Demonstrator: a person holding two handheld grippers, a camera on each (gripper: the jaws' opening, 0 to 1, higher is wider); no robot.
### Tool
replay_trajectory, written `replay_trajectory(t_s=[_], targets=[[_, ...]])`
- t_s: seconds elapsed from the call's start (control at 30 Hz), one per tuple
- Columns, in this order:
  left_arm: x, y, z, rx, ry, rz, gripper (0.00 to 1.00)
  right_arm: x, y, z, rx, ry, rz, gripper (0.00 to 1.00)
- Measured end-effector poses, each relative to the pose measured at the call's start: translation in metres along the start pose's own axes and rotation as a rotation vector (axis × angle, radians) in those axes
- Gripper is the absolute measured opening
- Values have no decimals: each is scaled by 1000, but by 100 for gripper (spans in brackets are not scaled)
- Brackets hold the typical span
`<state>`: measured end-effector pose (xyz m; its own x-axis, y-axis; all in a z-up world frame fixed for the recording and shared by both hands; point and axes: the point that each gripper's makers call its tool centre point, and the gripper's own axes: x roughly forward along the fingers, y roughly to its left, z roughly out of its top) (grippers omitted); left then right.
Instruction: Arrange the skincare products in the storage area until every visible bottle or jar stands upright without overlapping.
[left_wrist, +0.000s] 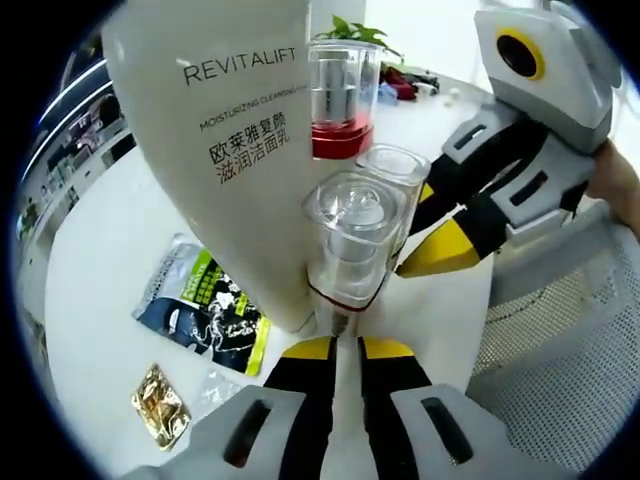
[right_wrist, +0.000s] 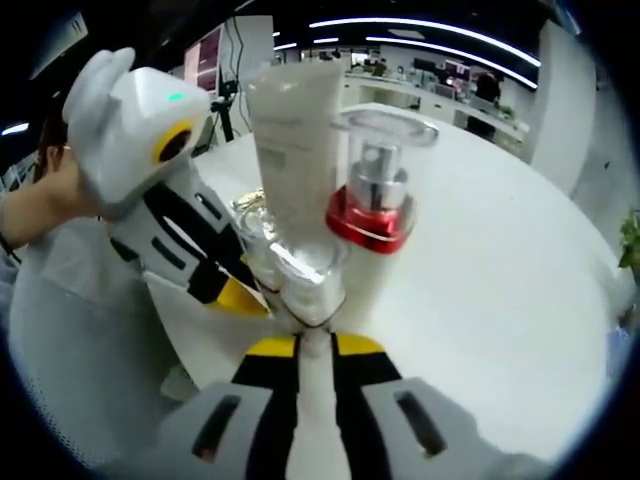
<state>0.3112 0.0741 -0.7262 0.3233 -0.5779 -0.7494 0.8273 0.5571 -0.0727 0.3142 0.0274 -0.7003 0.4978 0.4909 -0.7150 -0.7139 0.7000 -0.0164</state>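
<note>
1. Both views were bright and evenly lit — ceiling light strips glowed overhead in the right gripper view.
2. The white table showed faint, soft shadows only.
3. Glare washed out the left gripper view's upper right.
4. Fisheye distortion bent the edges; the nearest clear caps looked slightly soft.

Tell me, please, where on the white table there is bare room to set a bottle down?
In the right gripper view, the white table lies bare beyond the red-collared clear pump bottle. It is crowded around the white Revitalift tube, and in the left gripper view by the black-green sachet and gold foil packet.
</note>
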Motion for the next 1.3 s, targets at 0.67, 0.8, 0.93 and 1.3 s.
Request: replay_trajectory(t_s=[0.67, 0.8, 0.93, 1.3], targets=[[-16, 6, 1, 48, -6, 23, 19, -4, 2, -5, -25, 7, -11, 18], [-24, 14, 2, 50, -14, 51, 27, -6, 1, -4, -10, 0, -14, 22], [-32, 17, 5, 50, -31, 58, 29, -8, 2, -4, -3, -3, -15, 26], [-54, 32, 4, 45, -48, 119, 41, -20, 3, -1, -12, -13, -35, 41]])
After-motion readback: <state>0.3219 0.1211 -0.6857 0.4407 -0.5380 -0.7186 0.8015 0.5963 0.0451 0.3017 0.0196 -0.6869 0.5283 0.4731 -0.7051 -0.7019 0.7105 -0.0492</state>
